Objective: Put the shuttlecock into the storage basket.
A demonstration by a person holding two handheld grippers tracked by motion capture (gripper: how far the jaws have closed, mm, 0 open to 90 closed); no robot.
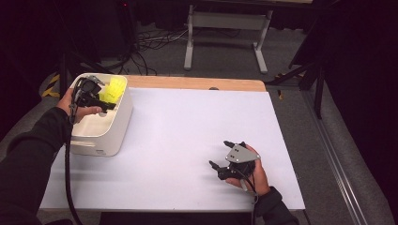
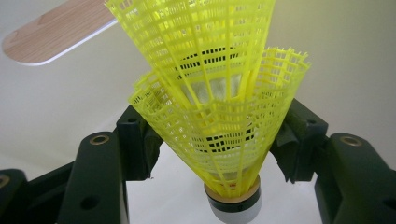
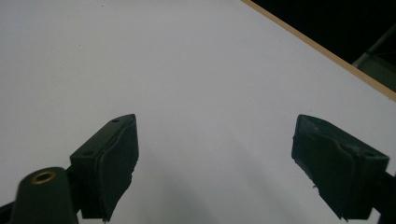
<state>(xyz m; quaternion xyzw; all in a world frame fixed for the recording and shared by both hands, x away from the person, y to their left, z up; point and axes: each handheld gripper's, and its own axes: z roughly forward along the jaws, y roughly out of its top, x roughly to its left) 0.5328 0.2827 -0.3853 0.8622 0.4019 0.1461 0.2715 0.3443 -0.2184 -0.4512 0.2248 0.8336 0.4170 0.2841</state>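
Two yellow plastic shuttlecocks (image 2: 205, 56), nested one inside the other, stand between the jaws of my left gripper (image 2: 217, 144). The jaws press on the mesh skirt of the lower one from both sides, and its cork base (image 2: 233, 203) points toward the camera. In the high view the left gripper (image 1: 105, 104) holds the shuttlecocks (image 1: 114, 89) over the white bin (image 1: 117, 126) at the table's left edge. My right gripper (image 1: 218, 153) rests open near the front right of the white table (image 1: 187, 117). Nothing sits between its jaws (image 3: 215, 154).
The bin's pale inner wall (image 2: 56, 107) lies behind the shuttlecocks. A wooden strip (image 1: 197, 83) runs along the table's far edge. Beyond it stand a grey frame (image 1: 225, 28) and cables (image 1: 145, 42) on the floor.
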